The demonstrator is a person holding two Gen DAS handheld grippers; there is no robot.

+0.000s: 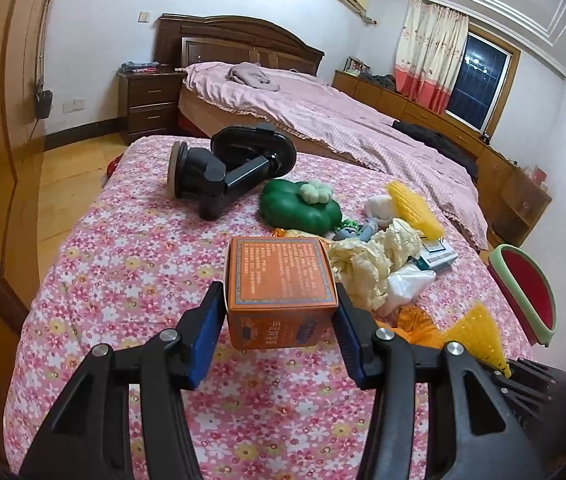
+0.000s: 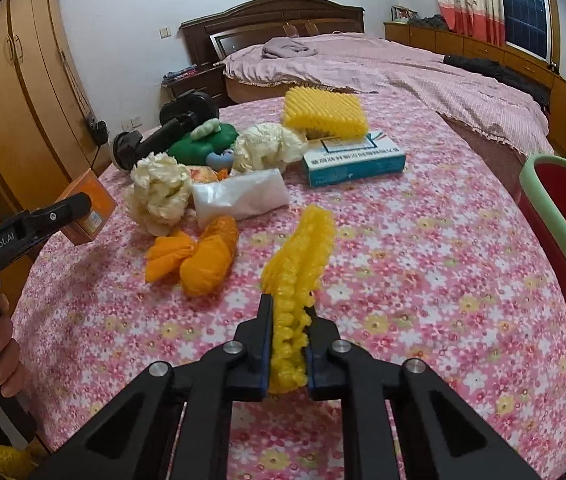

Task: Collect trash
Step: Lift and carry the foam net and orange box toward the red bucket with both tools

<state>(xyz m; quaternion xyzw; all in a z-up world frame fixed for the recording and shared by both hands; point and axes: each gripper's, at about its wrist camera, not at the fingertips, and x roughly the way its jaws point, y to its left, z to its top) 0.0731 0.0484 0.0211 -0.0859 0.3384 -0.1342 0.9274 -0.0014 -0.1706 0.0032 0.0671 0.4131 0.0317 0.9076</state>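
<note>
Bedroom, floral tablecloth (image 2: 423, 264) strewn with trash, pink-quilted bed (image 1: 323, 112) behind

Even indoor light, soft shadows, sharp focus, fisheye bending, dark corners.

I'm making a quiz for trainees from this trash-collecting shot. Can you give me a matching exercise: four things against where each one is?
Things:
1. orange box
2. yellow foam net
3. white plastic bag
4. blue-and-white carton

Places:
A. lying loose beside the crumpled paper
B. clamped in the right gripper
C. under the yellow foam pad
D. clamped in the left gripper

Pairs: 1-D, 2-B, 3-A, 4-C
</note>
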